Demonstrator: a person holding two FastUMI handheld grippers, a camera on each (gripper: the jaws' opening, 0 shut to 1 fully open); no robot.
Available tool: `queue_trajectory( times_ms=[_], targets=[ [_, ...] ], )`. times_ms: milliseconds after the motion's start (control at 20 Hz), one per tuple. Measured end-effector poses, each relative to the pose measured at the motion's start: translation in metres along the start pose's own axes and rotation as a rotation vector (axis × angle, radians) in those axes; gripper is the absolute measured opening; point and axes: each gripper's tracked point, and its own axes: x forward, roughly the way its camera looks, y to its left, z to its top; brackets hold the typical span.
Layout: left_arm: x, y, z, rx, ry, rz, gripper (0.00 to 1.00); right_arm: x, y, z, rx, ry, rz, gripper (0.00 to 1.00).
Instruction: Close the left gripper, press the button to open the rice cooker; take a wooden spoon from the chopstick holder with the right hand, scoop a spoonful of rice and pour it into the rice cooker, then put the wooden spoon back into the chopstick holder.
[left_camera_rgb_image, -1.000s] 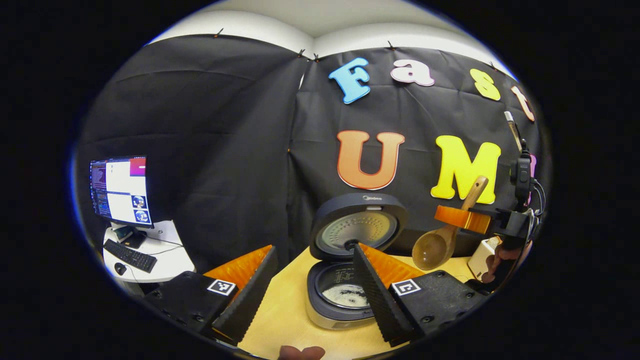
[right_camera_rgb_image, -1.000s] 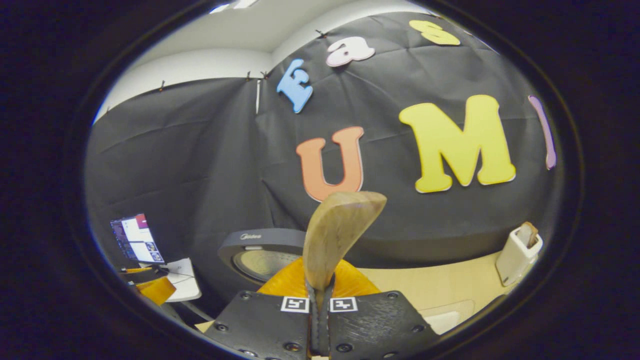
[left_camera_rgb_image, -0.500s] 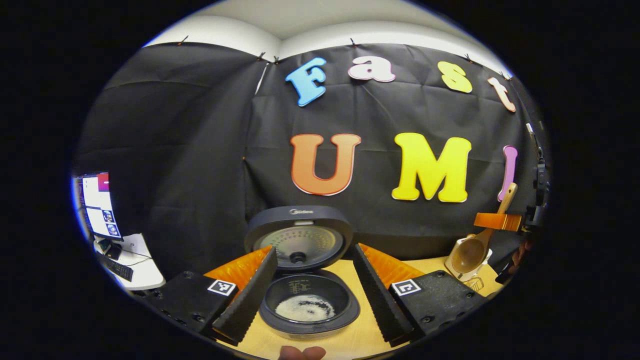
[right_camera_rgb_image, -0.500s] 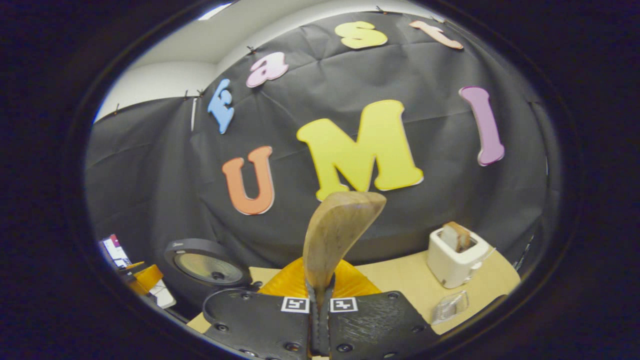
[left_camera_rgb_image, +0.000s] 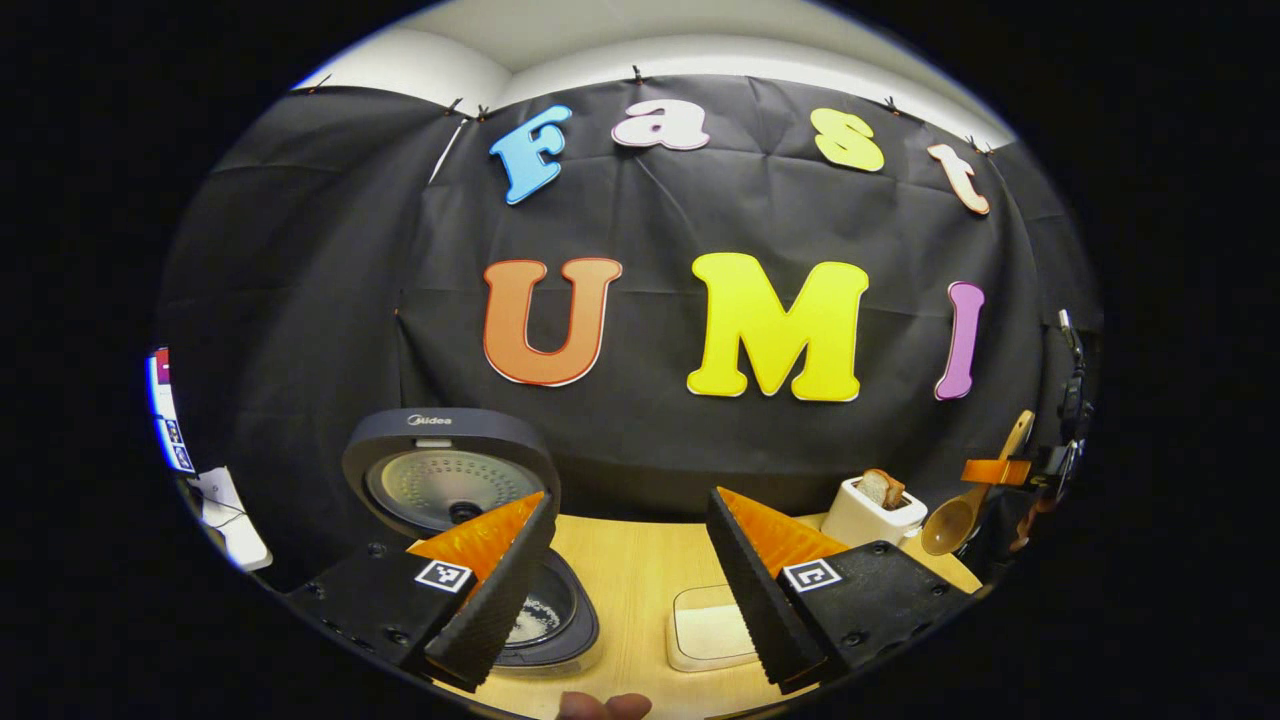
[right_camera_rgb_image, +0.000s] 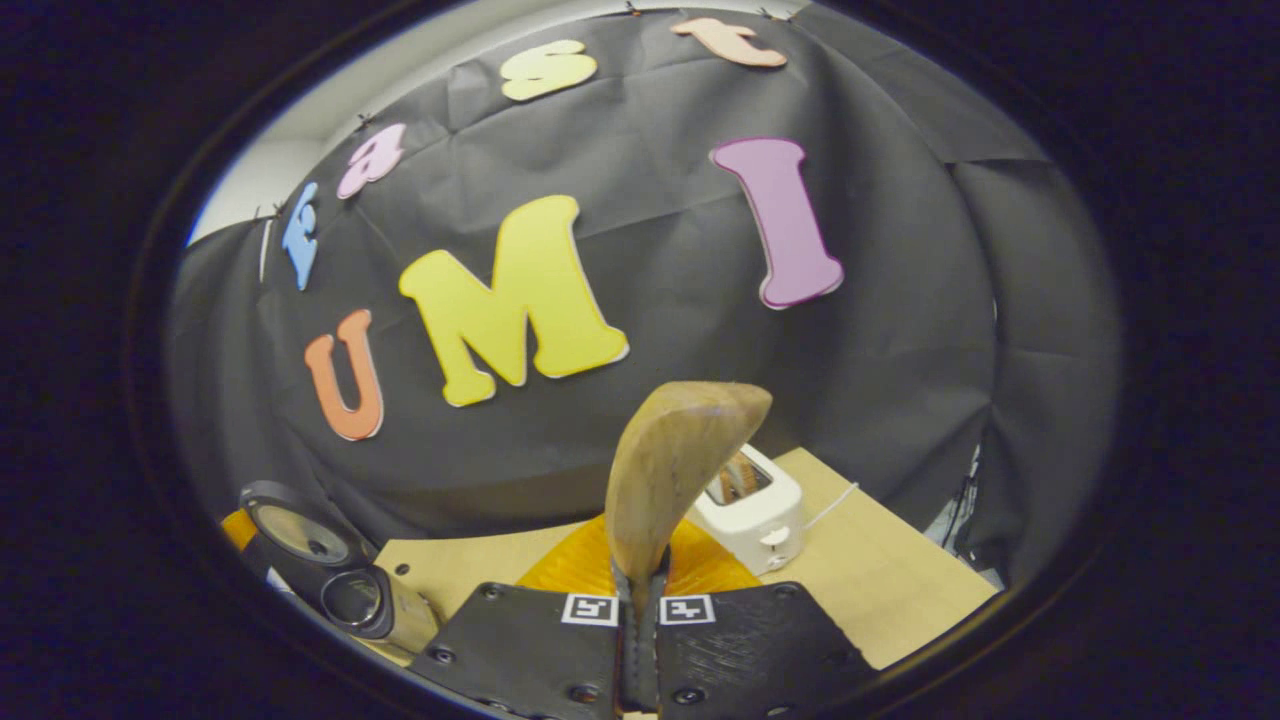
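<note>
The dark rice cooker (left_camera_rgb_image: 450, 480) stands open at the left of the table, lid up, with white rice in its pot (left_camera_rgb_image: 545, 615). My left gripper (left_camera_rgb_image: 630, 520) is open above the table with nothing between its fingers. At the far right my right gripper (left_camera_rgb_image: 990, 470) is shut on the handle of the wooden spoon (left_camera_rgb_image: 955, 520), whose bowl hangs just right of the white chopstick holder (left_camera_rgb_image: 872, 510). In the right gripper view the spoon (right_camera_rgb_image: 680, 470) rises from my shut right gripper (right_camera_rgb_image: 640, 600), with the holder (right_camera_rgb_image: 755, 510) right behind it and the cooker (right_camera_rgb_image: 330, 570) low on the left.
A shallow white container (left_camera_rgb_image: 705, 630) lies on the wooden table (left_camera_rgb_image: 630, 560) between my left fingers. A monitor (left_camera_rgb_image: 165, 410) and a white desk (left_camera_rgb_image: 235, 510) stand beyond the table's left side. The table's right edge (right_camera_rgb_image: 930, 600) runs past the holder.
Both views have swung to the right, so the cooker now sits at the left. My right gripper has carried the spoon away from the cooker to beside the chopstick holder.
</note>
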Motion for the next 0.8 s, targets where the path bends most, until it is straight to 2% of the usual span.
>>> queue_trajectory(
  times_ms=[250, 600, 800],
  targets=[
    [0.005, -0.009, -0.005, 0.036, 0.033, 0.027, 0.97, 0.046, -0.054, -0.044, 0.032, 0.087, -0.063, 0.0],
    [-0.002, 0.012, -0.018, -0.008, 0.081, 0.098, 0.97, 0.089, -0.071, -0.085, -0.006, 0.16, -0.11, 0.01],
    [-0.008, 0.026, -0.023, -0.02, 0.092, 0.135, 0.97, 0.103, -0.082, -0.114, 0.03, 0.2, -0.143, 0.01]
  ],
)
